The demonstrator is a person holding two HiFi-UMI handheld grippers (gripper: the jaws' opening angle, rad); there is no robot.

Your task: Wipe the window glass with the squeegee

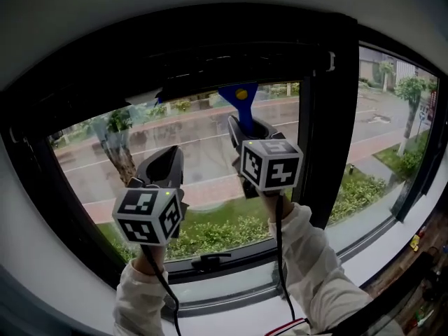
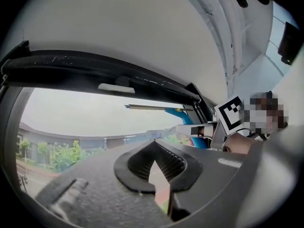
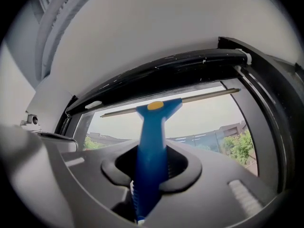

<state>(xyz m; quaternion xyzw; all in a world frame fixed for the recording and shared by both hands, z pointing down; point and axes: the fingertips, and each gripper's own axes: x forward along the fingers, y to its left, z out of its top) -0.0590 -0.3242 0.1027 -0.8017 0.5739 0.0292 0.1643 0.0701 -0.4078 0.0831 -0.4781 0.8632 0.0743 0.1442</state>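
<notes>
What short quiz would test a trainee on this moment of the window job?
1. True or false: the left tool holds the squeegee.
2. The squeegee's blade lies near which edge of the window glass? A top, B bottom, C left side.
3. Fill in: the squeegee's handle is coloured ____.
Key: 1 false, the right tool grips it; 2 A; 3 blue.

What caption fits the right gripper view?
Right gripper holds the blue squeegee up at the top of the window glass.
</notes>
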